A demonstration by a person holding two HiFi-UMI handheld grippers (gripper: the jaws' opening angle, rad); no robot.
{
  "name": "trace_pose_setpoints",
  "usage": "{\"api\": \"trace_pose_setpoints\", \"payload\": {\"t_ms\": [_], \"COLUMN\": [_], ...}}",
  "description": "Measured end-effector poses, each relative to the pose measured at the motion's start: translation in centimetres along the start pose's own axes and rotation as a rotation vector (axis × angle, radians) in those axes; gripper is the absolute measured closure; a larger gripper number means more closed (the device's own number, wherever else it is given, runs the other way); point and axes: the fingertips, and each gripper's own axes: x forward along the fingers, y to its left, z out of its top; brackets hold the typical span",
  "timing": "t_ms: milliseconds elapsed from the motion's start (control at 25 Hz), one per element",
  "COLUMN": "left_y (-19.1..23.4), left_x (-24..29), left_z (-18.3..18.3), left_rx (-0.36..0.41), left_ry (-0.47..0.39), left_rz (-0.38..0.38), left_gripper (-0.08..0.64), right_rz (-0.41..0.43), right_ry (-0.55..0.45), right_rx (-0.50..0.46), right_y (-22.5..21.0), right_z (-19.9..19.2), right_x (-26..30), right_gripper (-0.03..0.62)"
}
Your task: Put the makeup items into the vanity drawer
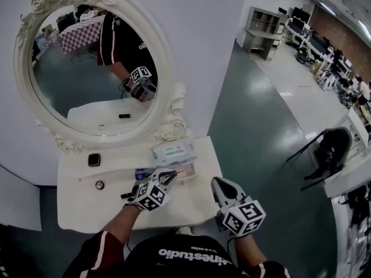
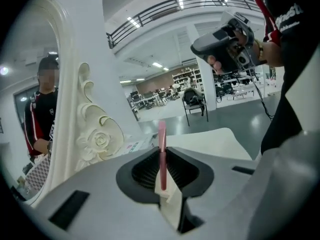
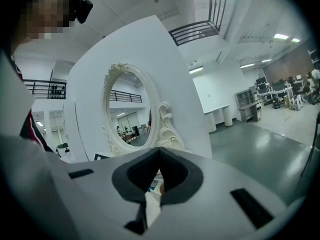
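A white vanity table (image 1: pixel 75 210) stands under an oval mirror (image 1: pixel 87 68). My left gripper (image 1: pixel 172 176) hovers over the table's right part, shut on a slim pink stick (image 2: pixel 162 134) that stands up between its jaws (image 2: pixel 162 151). On the table lie a black compact (image 1: pixel 94 159), a long white stick (image 1: pixel 113 173), a small ring-shaped item (image 1: pixel 99 185), a blue item (image 1: pixel 142 172) and a pack of wipes (image 1: pixel 174 152). My right gripper (image 1: pixel 219 183) is held off the table's right front corner, its jaws (image 3: pixel 159 150) shut with nothing between them. I cannot make out a drawer.
The mirror's carved frame (image 2: pixel 97 136) rises close on the left gripper's left. The wall stands right behind the vanity. Green floor (image 1: pixel 261 126) stretches to the right, with a black chair (image 1: pixel 327 149) and desks further off.
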Motion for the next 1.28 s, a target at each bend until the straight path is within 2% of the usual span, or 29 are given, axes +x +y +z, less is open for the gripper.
{"api": "trace_pose_setpoints", "payload": {"t_ms": [360,720,1120,1280], "left_y": [-1.3,-1.3,-1.8,-2.2], "left_x": [5.3,8.1,9.3,9.2], "left_z": [-1.3,-3.3,-3.1,-2.9], "left_rx": [0.048,0.106,0.148,0.131], "left_ry": [0.095,0.185,0.166,0.146], "left_rz": [-0.036,-0.018,-0.005,-0.027], "left_gripper": [0.512,0.512,0.511,0.460], "right_rz": [-0.011,0.004,-0.018,-0.021], "right_ry": [0.011,0.044,0.050,0.053], "right_rx": [0.018,0.037,0.046,0.045], "right_y": [-3.3,-4.4,-4.8,-4.6], "right_z": [-0.5,-1.7,-2.0,-2.3], "right_x": [-0.4,0.4,0.4,0.5], "right_gripper": [0.589,0.589,0.589,0.589]}}
